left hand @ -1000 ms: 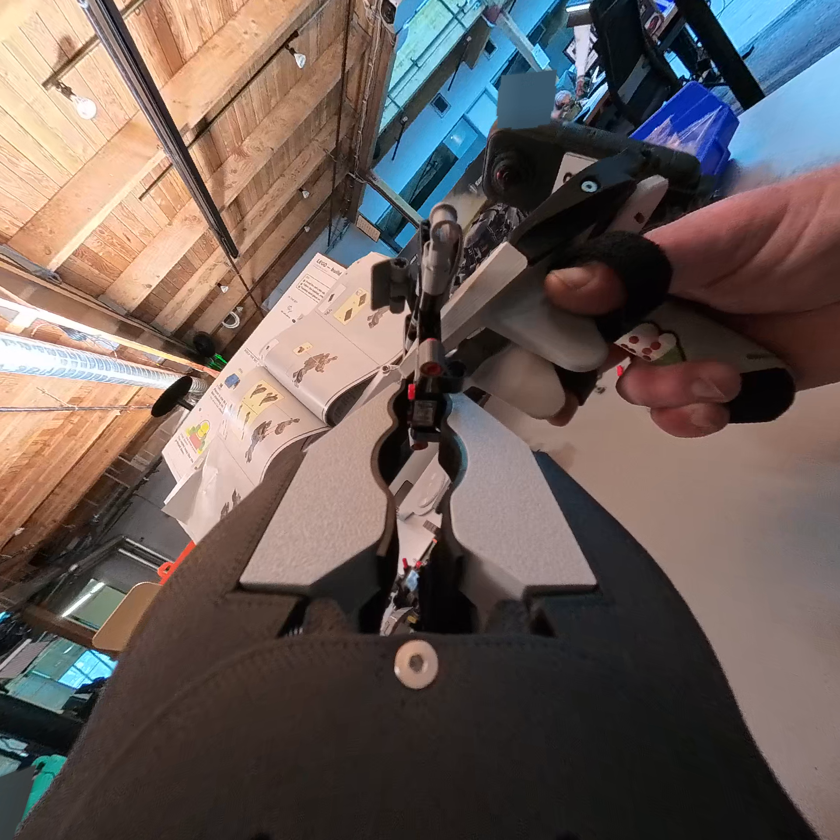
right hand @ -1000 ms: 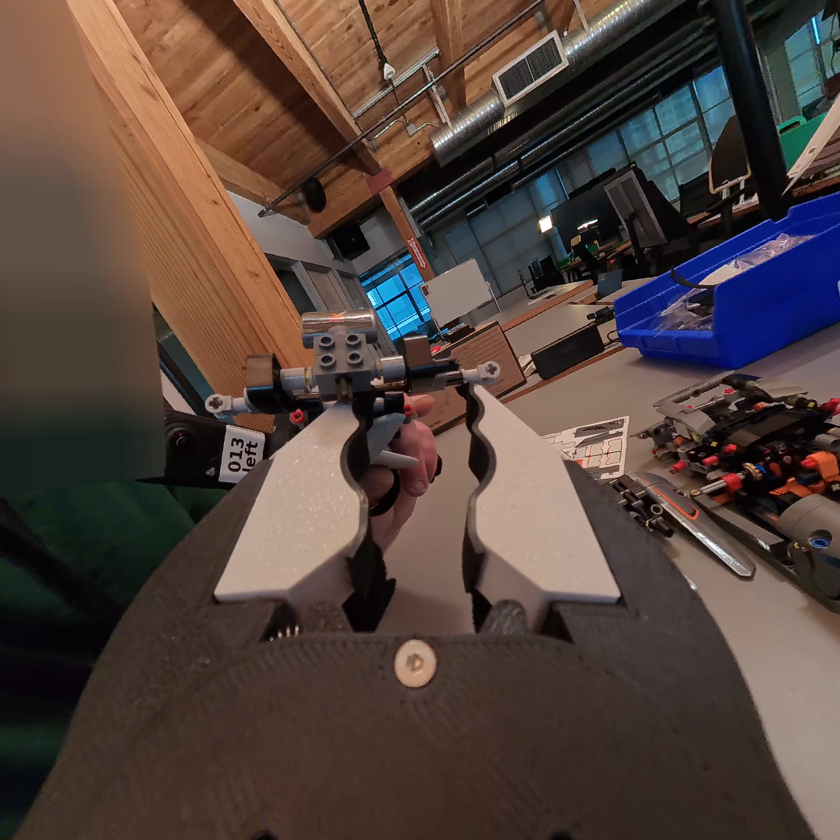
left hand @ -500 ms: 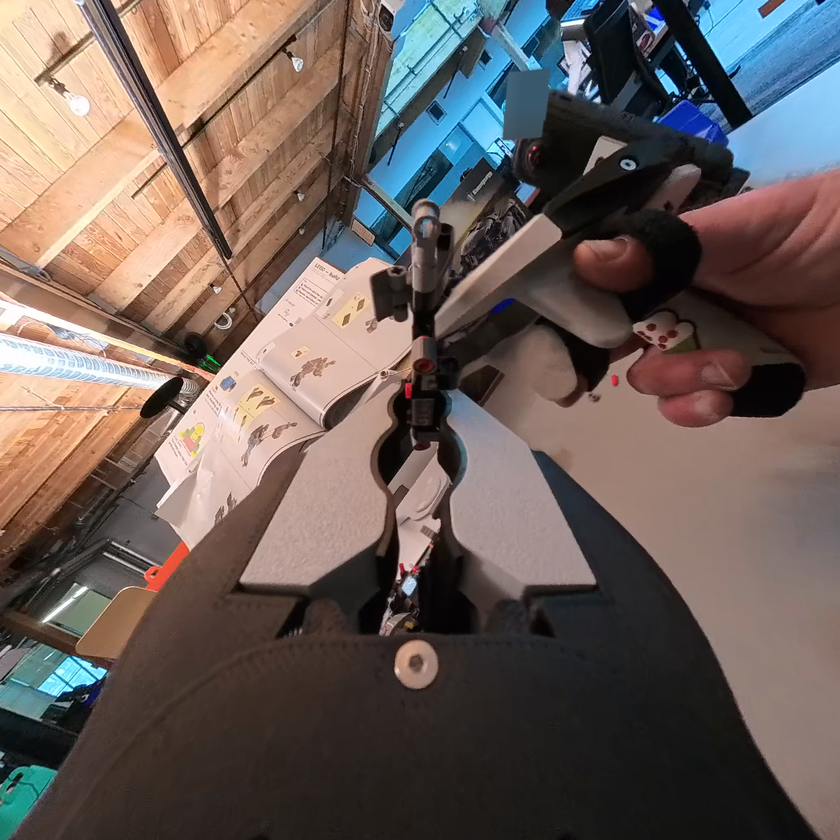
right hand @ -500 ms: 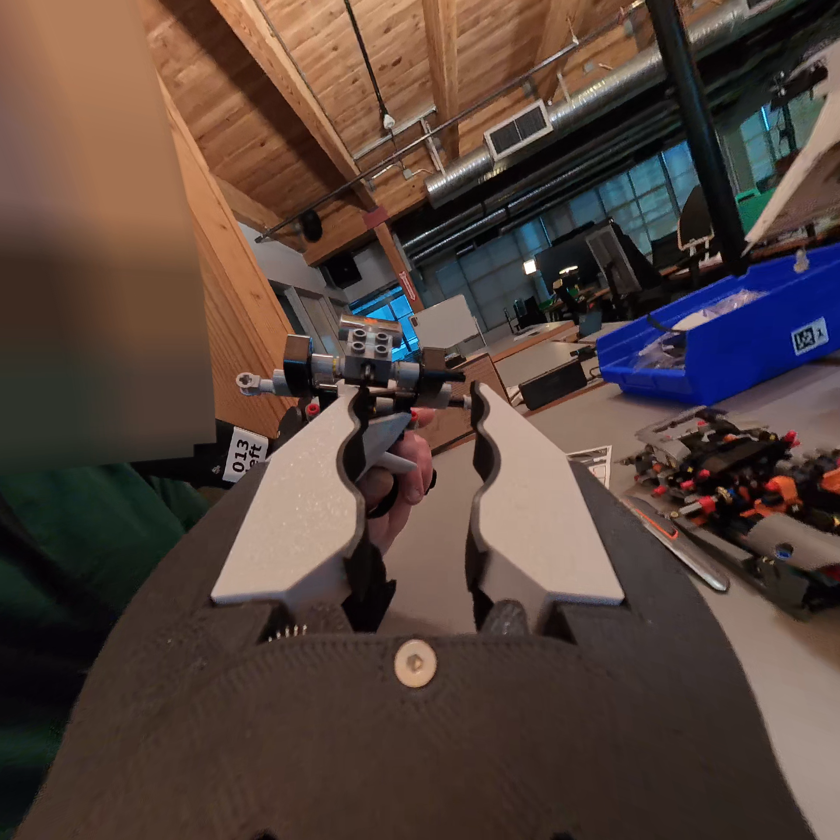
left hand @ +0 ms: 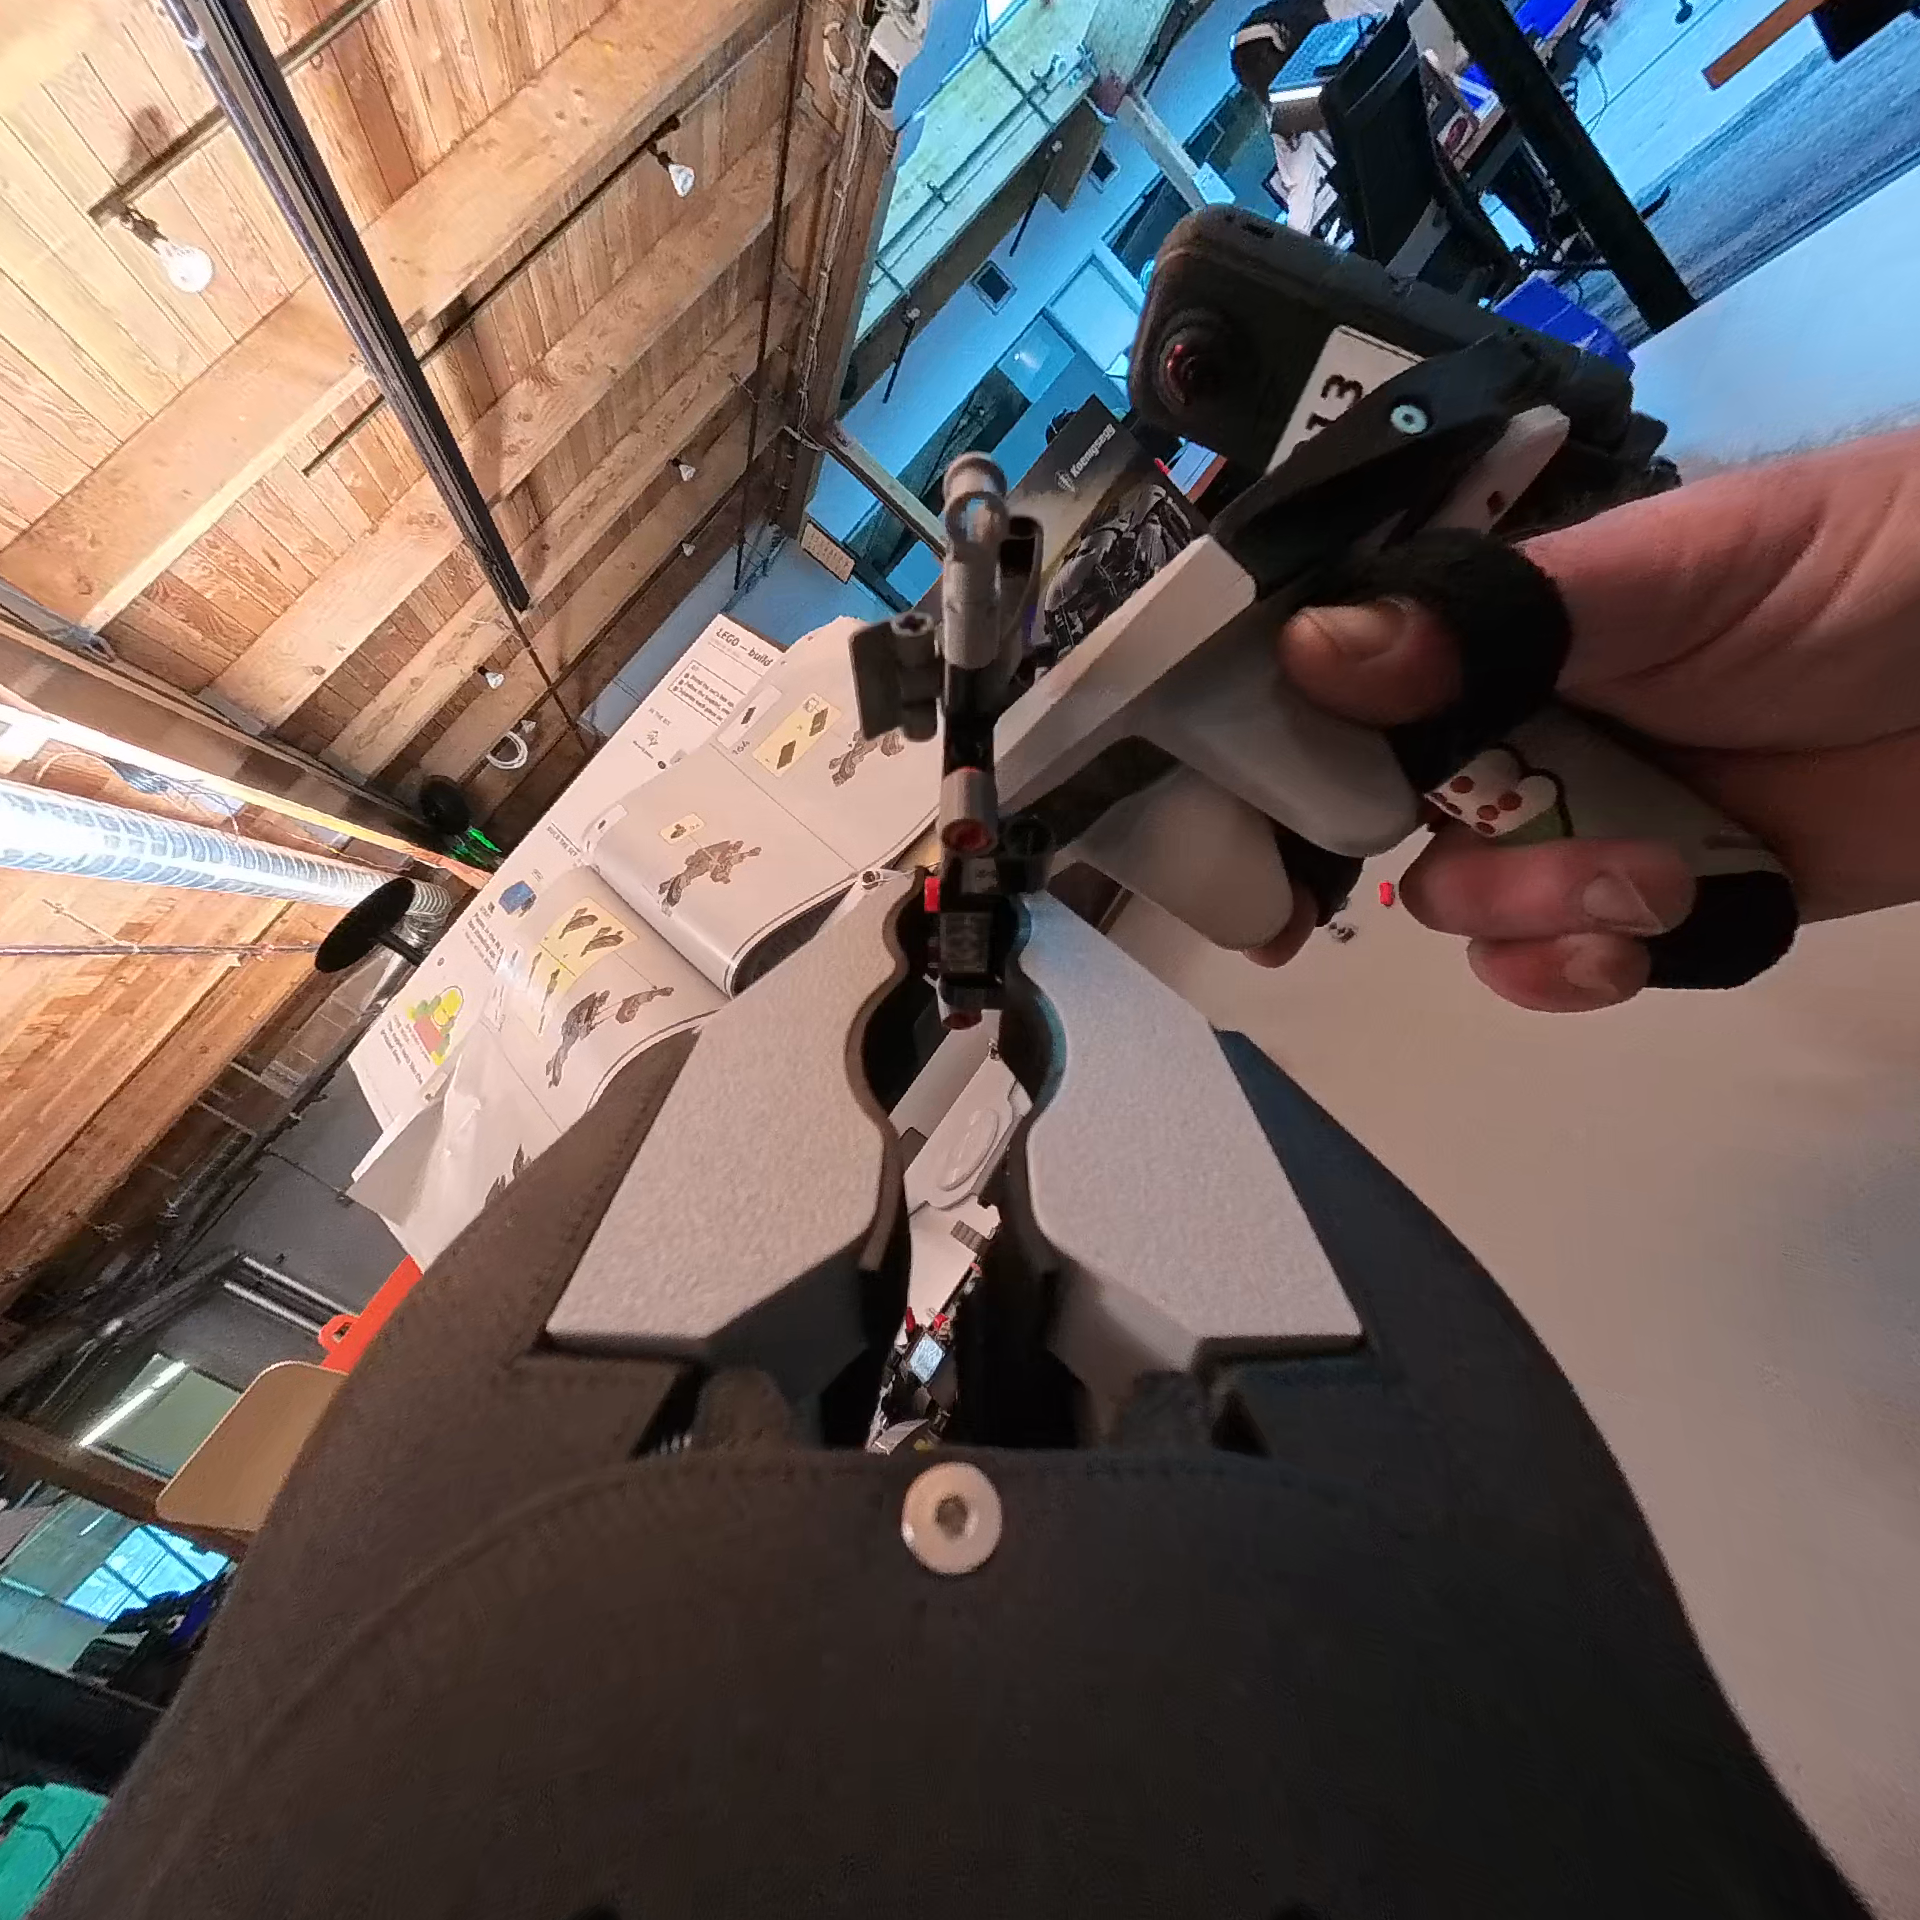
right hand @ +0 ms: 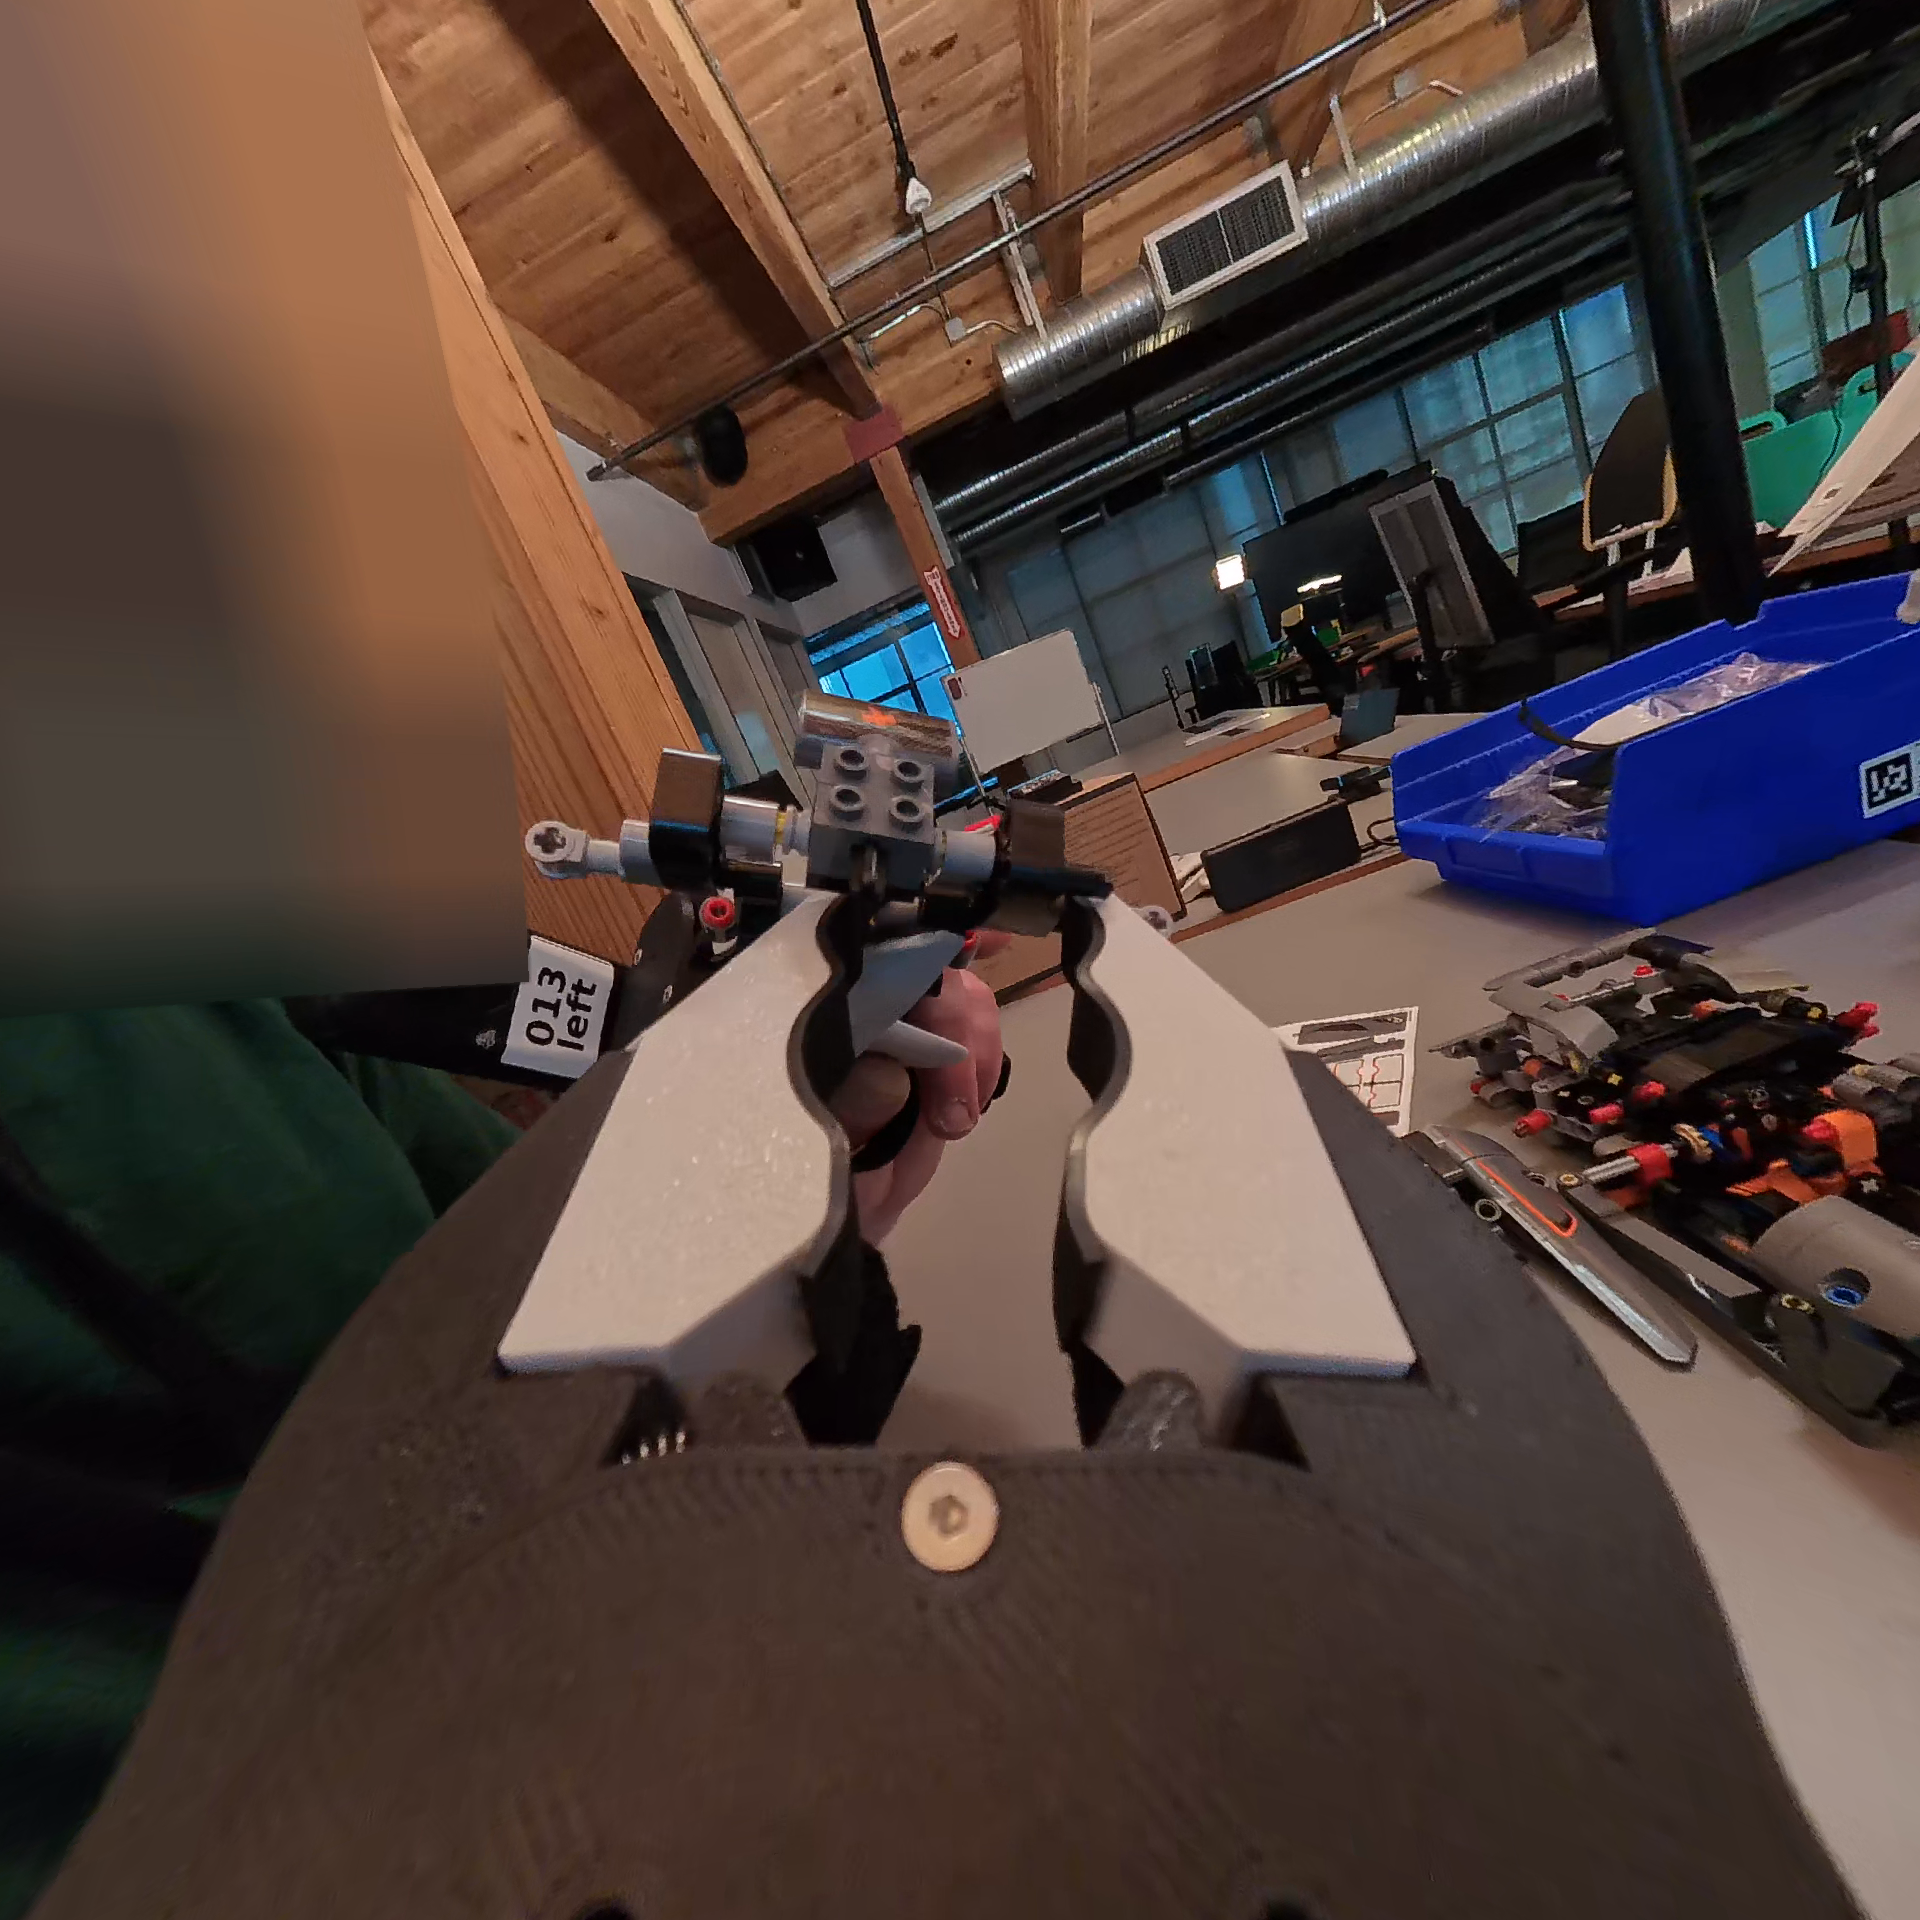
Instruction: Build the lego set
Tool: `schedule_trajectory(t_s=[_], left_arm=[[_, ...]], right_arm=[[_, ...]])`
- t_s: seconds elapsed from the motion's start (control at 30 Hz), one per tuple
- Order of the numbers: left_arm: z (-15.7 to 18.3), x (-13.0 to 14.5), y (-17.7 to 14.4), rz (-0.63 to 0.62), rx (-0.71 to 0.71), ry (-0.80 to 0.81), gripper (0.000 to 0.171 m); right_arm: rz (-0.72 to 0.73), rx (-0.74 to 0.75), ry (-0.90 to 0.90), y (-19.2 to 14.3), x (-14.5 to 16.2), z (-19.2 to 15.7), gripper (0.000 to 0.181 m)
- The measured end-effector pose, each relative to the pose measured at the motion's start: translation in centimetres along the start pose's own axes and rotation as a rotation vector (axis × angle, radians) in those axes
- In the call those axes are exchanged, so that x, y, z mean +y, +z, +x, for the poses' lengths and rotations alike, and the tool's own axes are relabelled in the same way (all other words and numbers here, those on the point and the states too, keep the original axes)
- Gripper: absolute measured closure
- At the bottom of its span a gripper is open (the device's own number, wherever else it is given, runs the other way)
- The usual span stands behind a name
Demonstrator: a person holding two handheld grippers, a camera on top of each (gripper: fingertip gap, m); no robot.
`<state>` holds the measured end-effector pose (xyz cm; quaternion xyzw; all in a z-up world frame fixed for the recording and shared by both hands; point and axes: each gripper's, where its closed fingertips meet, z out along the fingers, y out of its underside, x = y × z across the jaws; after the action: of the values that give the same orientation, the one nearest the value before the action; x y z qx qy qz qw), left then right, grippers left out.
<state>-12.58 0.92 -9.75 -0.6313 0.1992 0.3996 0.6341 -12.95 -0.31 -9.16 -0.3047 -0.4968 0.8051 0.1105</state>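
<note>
- Left gripper (left hand: 966,951): we hold its fingers pinched on the lower end of the lego piece (left hand: 966,727), which stands up past the tips, above the table.
- Right gripper (right hand: 961,914): fingers spread with a clear gap; the same piece (right hand: 862,821) lies crosswise at the tips. It seems to rest on the left finger (right hand: 727,1091); whether the right one touches, we cannot tell.
- Our right hand (left hand: 1662,727) grips that tool's handle.
- Change: the right gripper has swung slightly; in its view the piece now sits nearer centre, spanning both tips. The left pinch is unchanged.
- Table (right hand: 1351,935): pale grey; it carries a partly built car (right hand: 1683,1122), a sticker sheet (right hand: 1361,1049), a blue bin (right hand: 1662,810) and an open manual (left hand: 665,862).
- Room: workshop, timber ceiling (right hand: 727,156), metal duct (right hand: 1455,177).
</note>
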Motion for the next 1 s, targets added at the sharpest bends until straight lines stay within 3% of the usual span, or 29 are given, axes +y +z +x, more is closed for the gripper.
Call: schedule_trajectory(t_s=[0.6, 0.73, 1.0], left_arm=[[0.7, -0.4, 0.6, 0.006, 0.009, 0.008, 0.165], [0.8, -0.6, 0.6, 0.009, 0.001, 0.042, 0.165], [0.8, -0.9, 0.6, 0.017, 0.006, 0.057, 0.165]], right_arm=[[0.049, -0.047, 0.091, -0.8, 0.0, 0.5, 0.149], [0.052, 0.021, 0.098, -1.0, -0.1, 1.7, 0.125], [0.025, -0.020, 0.156, -0.8, 0.1, 1.5, 0.120]])
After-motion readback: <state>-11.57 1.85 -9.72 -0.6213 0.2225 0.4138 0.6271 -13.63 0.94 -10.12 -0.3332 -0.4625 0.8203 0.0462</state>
